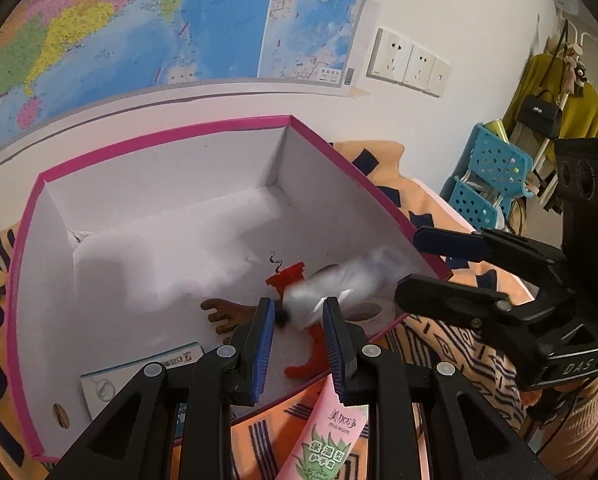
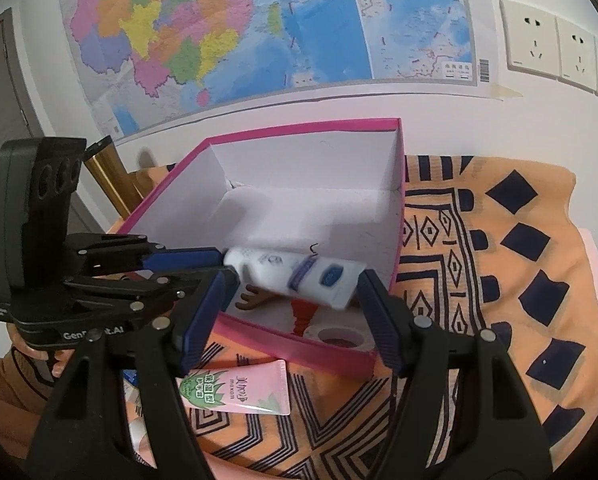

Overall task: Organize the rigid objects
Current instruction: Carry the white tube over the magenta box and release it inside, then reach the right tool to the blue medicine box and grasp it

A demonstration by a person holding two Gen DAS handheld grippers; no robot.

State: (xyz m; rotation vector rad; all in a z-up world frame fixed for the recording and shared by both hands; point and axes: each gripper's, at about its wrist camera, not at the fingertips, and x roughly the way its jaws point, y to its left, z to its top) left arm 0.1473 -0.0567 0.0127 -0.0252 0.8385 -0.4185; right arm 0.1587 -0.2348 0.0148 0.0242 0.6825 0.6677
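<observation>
Both claws (image 2: 293,308) (image 1: 299,328) open over box (image 2: 399,184).

Pink box (image 2: 399,216) open-topped, tall walls all round; entry from above only. Far half of box floor bare, room to pass along back wall. Near right corner crowded: white tube (image 2: 299,276) mid-air over the near rim, red figure (image 2: 303,312), brown antler piece (image 2: 251,300), tape roll (image 2: 339,336) beneath. Near left corner has a flat carton (image 1: 139,372). Pink tube (image 2: 239,390) lies on cloth (image 2: 499,280) just outside the near wall. Cloth right of box bare.
</observation>
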